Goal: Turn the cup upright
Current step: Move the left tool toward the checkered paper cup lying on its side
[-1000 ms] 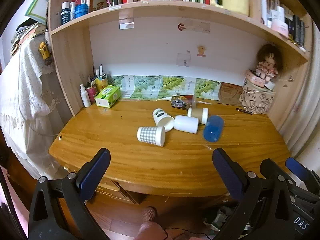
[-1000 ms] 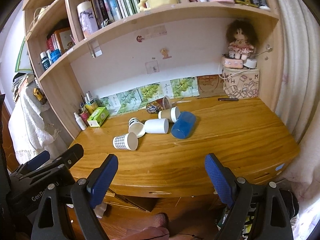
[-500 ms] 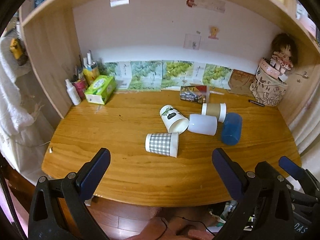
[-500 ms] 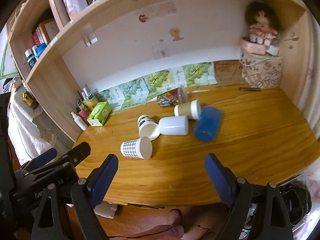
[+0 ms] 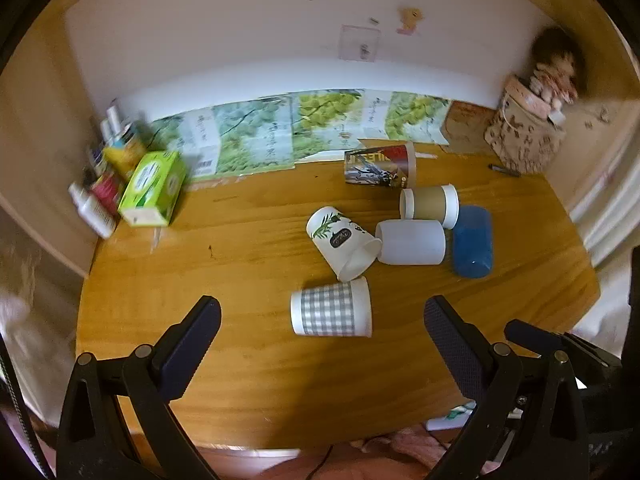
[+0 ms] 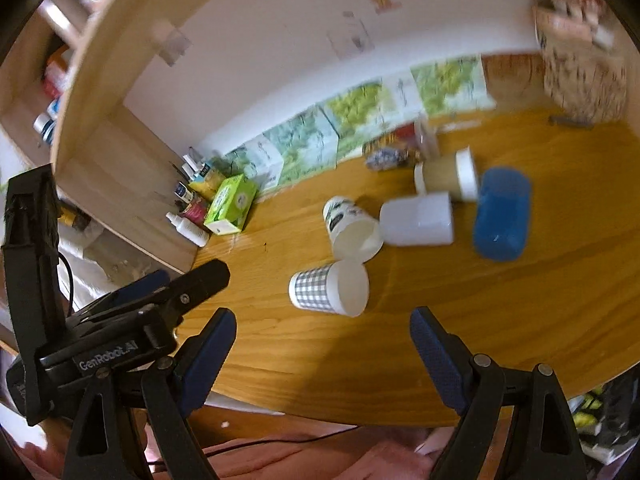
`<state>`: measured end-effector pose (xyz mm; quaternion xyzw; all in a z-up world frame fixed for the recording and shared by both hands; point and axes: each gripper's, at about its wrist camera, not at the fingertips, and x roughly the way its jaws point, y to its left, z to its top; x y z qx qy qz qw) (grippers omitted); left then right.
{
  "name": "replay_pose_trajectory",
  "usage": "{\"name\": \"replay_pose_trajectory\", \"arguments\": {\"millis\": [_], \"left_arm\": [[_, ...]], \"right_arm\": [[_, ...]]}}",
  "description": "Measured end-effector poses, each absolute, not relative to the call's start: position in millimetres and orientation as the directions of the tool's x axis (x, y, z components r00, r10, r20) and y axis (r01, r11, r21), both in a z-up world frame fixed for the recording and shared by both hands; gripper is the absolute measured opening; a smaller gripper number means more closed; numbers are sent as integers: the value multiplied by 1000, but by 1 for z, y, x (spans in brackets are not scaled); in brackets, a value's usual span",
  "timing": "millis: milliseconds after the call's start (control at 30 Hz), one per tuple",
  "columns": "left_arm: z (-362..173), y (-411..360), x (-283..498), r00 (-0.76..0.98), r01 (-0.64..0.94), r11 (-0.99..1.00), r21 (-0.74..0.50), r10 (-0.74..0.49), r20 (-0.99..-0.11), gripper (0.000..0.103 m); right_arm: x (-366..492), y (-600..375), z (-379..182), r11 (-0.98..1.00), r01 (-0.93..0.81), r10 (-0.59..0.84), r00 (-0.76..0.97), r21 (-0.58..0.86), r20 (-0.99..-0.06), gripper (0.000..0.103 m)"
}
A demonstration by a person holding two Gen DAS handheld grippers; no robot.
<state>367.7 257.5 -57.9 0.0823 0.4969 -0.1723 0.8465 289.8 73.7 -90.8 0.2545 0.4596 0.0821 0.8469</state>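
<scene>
On the desk (image 5: 248,364) we have both the left gripper (image 5: 322,342) and right gripper (image 6: 322,344) released and empty, short of the nearest checked cup (image 5: 331,313) lying sideways, rim right; we should pinch its mid-wall lightly, avoiding the touching leaf-print cup (image 5: 342,242).

Wooden desk (image 5: 240,248), six cups lying on their sides: grey-checked paper cup (image 5: 331,314) nearest, between the wide-open left gripper (image 5: 322,320) fingers; leaf-printed white cup (image 5: 342,242); frosted white cup (image 5: 411,242); blue plastic cup (image 5: 472,242); brown-banded cup (image 5: 429,205); picture-printed cup (image 5: 380,165). Green tissue box (image 5: 154,188) back left.
</scene>
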Motion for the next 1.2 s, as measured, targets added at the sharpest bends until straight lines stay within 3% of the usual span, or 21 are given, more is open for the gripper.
{"name": "replay_pose_trajectory", "arguments": {"millis": [233,500,767,1200], "left_arm": [[-68,253,396,386,488,873,1,-215,-897,101],[-76,237,403,398,652,743,149,-169,-901,101],[-103,218,398,427,771,561,303,-102,-899,101],[-149,194,379,447,873,265,410,-96,-889,101]], "right_arm": [[315,73,-123,768,226,444,487,599,-752,89],[330,64,-164,655,377,498,436,655,-749,89],[331,60,-198,500,490,586,417,714,-695,89],[321,44,-246,208,627,666,471,751,-578,89]]}}
